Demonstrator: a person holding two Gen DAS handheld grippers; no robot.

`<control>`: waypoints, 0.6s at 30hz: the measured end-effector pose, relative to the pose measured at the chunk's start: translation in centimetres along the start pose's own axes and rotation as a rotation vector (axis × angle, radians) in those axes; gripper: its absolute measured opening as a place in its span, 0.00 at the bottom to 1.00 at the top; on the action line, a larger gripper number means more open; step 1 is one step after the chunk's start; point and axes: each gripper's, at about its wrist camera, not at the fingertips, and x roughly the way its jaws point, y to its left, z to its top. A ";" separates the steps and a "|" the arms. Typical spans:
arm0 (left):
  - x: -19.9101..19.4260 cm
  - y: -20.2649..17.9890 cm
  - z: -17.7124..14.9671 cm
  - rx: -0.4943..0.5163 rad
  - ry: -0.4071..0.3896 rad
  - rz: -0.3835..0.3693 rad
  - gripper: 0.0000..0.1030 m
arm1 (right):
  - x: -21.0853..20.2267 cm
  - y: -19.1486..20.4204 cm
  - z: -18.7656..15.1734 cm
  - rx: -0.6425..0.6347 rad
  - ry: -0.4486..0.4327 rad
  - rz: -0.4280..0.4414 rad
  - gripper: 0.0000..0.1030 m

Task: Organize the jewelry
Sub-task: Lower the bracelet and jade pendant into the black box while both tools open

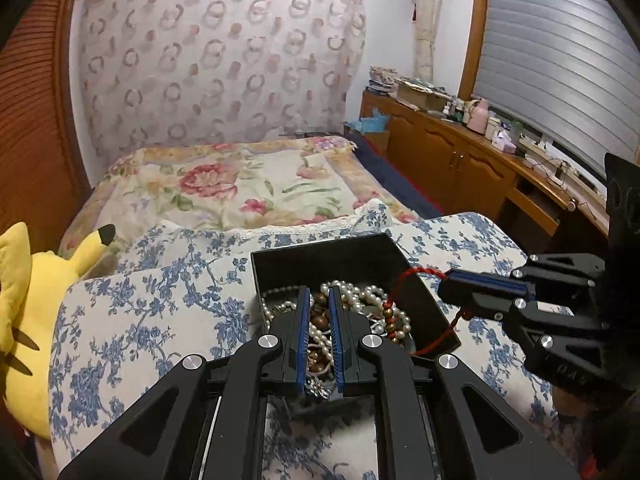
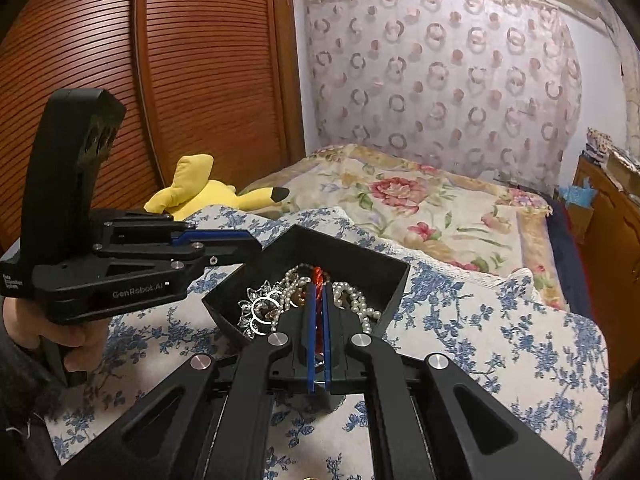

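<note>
Box (image 1: 320, 254) sits lower centre of the left wrist view, on a cushion (image 1: 160, 304). Pearl strands (image 1: 372, 300) and a cord (image 1: 420, 272) lie in it, cord trailing over its right wall. Plush toy (image 1: 24, 320) far left. Bed (image 1: 240, 184) behind; cabinet (image 1: 460, 156) upper right.

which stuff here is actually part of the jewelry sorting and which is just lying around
Part of the job:
- black box
- pearl strands
- red cord bracelet, pinched by the right gripper
- silver flower piece
- left gripper

Just lying about:
- yellow plush toy
- floral blanket
- blue-flowered cushion
</note>
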 end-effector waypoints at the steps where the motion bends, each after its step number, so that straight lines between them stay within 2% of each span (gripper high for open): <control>1: 0.2 0.1 0.1 0.000 0.002 0.000 0.08 | 0.2 0.0 0.0 0.001 0.002 0.002 0.04; 8: 0.6 0.3 0.2 -0.008 -0.002 0.002 0.09 | 0.3 -0.3 -0.1 0.011 -0.002 0.011 0.04; 9: 0.6 0.4 0.2 -0.010 -0.002 0.003 0.09 | 0.3 -0.4 0.0 0.013 -0.002 0.011 0.07; 10: 0.6 0.3 0.2 -0.011 -0.002 0.005 0.12 | 0.4 -0.3 0.0 0.011 -0.001 0.010 0.12; 11: 0.5 0.3 0.2 -0.009 -0.005 0.013 0.21 | 0.4 -0.3 0.0 0.008 -0.002 0.003 0.26; 12: 0.4 0.3 0.1 -0.006 -0.009 0.020 0.26 | 0.3 -0.3 0.0 0.010 -0.005 0.001 0.32; 13: 0.2 0.2 0.1 -0.003 -0.015 0.023 0.34 | 0.3 -0.4 0.0 0.016 -0.007 0.005 0.32; 15: -0.1 0.3 -0.1 -0.004 -0.018 0.026 0.35 | 0.2 -0.5 0.0 0.022 -0.007 0.003 0.32; 18: -0.7 0.5 -0.7 -0.012 -0.018 0.025 0.44 | -0.8 -0.4 0.0 0.014 -0.011 -0.009 0.32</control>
